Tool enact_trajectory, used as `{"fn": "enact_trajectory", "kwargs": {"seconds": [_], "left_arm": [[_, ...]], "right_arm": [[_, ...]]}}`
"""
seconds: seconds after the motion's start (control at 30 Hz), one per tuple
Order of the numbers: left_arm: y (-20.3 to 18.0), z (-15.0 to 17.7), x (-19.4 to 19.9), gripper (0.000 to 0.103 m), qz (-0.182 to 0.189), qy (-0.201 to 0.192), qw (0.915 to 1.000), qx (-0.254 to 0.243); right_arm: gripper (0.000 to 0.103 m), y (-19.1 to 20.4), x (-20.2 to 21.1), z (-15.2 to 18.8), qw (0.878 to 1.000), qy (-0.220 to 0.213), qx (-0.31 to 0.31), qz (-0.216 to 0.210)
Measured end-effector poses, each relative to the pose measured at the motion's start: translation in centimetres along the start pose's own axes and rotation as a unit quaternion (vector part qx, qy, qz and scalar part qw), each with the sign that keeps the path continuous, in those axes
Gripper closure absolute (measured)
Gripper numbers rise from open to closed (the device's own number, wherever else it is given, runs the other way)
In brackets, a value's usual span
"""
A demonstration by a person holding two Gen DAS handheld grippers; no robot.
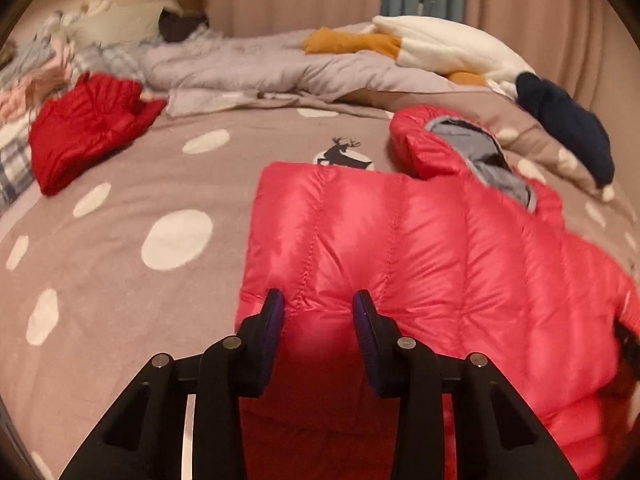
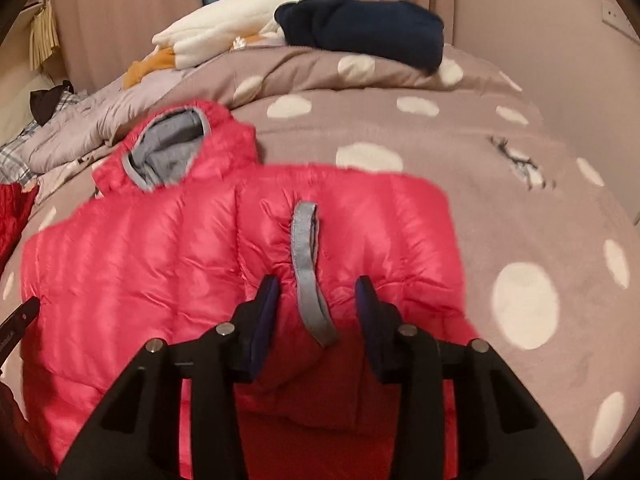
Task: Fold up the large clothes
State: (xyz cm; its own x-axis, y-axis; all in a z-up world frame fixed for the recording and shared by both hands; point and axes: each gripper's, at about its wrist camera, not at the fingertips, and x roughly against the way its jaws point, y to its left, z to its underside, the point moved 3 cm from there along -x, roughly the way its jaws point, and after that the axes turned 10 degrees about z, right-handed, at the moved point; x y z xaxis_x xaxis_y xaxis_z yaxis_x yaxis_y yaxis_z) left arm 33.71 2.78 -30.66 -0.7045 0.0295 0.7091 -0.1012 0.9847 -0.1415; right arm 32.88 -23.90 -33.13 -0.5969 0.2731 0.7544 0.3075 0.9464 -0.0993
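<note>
A pink-red puffer jacket (image 1: 420,240) (image 2: 140,248) lies flat on the dotted bedspread (image 1: 120,208) (image 2: 500,184), its grey-lined hood (image 1: 476,152) (image 2: 172,144) at the far end. My left gripper (image 1: 320,306) sits at the jacket's near left edge, and a puffed fold fills the space between its pads. My right gripper (image 2: 316,292) is at the near right part, where a sleeve with a grey cuff band (image 2: 306,240) lies folded over the body. Both pads of the right gripper press into the padding beside that band. Both grippers are shut on the jacket.
A folded darker red jacket (image 1: 88,128) (image 2: 16,208) lies at the far left. A navy garment (image 1: 568,128) (image 2: 360,28), a white fleece (image 1: 448,44) (image 2: 224,28) and a grey quilt (image 1: 260,64) are heaped along the far side. Curtains hang behind the bed.
</note>
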Motion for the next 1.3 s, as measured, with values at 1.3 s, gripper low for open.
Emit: {"fn": "enact_trajectory", "kwargs": {"seconds": [1.3], "left_arm": [[-0.4,0.8,-1.6,0.065,-0.004,-0.007,0.9995,-0.029]], "right_arm": [[0.058,1.0,-0.9,1.0,0.999,-0.024,0.023,0.034]]}}
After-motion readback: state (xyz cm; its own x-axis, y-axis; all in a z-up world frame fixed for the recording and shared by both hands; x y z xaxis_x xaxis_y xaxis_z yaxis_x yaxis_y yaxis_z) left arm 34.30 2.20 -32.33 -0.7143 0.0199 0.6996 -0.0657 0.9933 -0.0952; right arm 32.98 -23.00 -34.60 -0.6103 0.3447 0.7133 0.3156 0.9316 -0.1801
